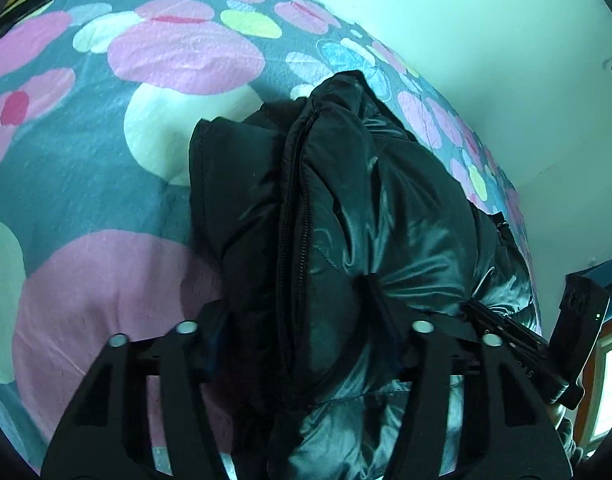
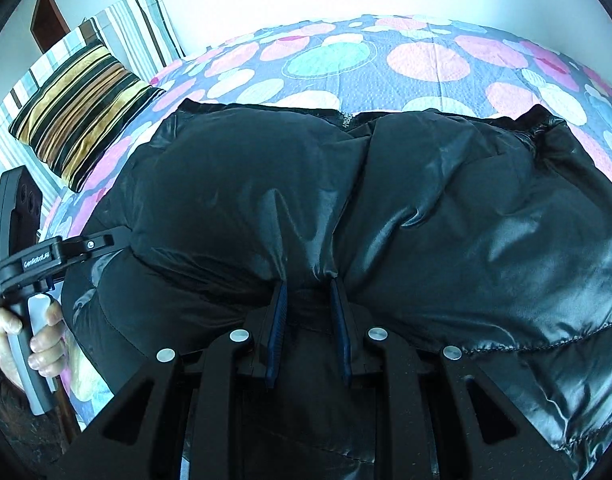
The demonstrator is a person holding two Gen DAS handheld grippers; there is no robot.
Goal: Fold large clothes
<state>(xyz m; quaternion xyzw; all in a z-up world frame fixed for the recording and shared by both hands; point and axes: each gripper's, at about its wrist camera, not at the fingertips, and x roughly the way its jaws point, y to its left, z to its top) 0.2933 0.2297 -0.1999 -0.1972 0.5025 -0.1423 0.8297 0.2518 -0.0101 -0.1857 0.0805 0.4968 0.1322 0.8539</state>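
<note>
Right gripper (image 2: pixel 306 280) nearest: blue pads pinch near edge of glossy black puffer jacket (image 2: pixel 386 200), narrow gap. Left gripper (image 1: pixel 302 320): jacket bulk fills jaws, fingertips buried; can't tell if I'm clamping. Jacket lies bunched on circle-patterned bedspread (image 1: pixel 106 160). I judge it light, puffy, slippery, springy; grab seams or hem. One jacket, two grippers, one striped cushion (image 2: pixel 82 108).

Your right gripper (image 2: pixel 308 280) pinches a fold of the black puffer jacket (image 2: pixel 426 208) on a dotted bedspread (image 2: pixel 422 60); a striped cushion (image 2: pixel 82 108) lies left.
</note>
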